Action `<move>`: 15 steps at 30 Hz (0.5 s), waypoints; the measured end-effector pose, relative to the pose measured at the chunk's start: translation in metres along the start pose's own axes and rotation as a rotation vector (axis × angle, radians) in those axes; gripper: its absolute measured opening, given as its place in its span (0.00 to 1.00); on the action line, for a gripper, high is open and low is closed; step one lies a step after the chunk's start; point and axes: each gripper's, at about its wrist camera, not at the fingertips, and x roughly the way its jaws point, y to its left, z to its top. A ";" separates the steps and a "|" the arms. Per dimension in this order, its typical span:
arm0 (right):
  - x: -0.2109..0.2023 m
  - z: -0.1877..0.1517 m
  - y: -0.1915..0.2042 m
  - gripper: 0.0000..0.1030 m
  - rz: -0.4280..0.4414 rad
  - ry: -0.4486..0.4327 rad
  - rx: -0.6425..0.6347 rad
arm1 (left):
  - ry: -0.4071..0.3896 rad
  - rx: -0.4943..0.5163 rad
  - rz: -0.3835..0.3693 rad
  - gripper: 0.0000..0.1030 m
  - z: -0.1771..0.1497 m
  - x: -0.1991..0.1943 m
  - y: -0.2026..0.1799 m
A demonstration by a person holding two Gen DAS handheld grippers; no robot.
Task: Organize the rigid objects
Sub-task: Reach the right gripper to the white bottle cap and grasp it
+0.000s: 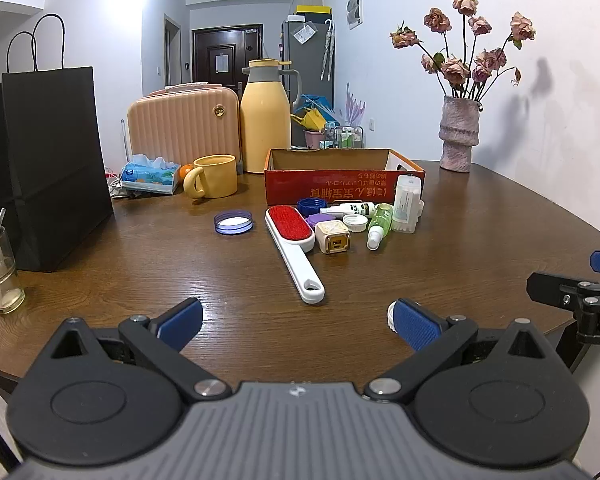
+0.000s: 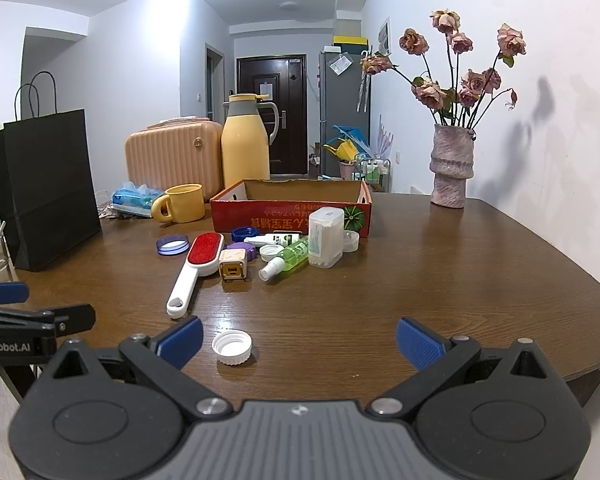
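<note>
The left gripper (image 1: 296, 322) is hovering low over the table (image 1: 480, 220) with its fingers (image 1: 180, 322) spread wide and grasping nothing; the right gripper (image 2: 300, 340) is doing the same, released and empty. Just ahead of the right gripper, toward its left finger at about 11 o'clock, a white screw cap (image 2: 232, 347) is lying open side up, apart from everything else. Farther out at 12 o'clock, the lint brush (image 1: 294, 246) is lying flat with its handle pointing back toward the grippers, beside a cluster of a small beige cube (image 1: 333, 237), a green spray bottle (image 1: 380, 226), loose caps and a clear plastic case (image 1: 407, 204), all just in front of the red cardboard box (image 1: 340, 184), which looks empty. These are looking light, stiff and rather slick; the brush is probably best pinched across its narrow handle, the cap across its ribbed rim.
</note>
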 end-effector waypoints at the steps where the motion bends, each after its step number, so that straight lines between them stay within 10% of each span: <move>1: 0.001 0.000 0.000 1.00 0.000 0.002 -0.003 | 0.002 0.000 0.000 1.00 0.000 0.000 0.000; 15: 0.023 -0.004 0.013 1.00 0.053 0.048 -0.044 | 0.047 -0.017 0.017 1.00 -0.002 0.019 0.010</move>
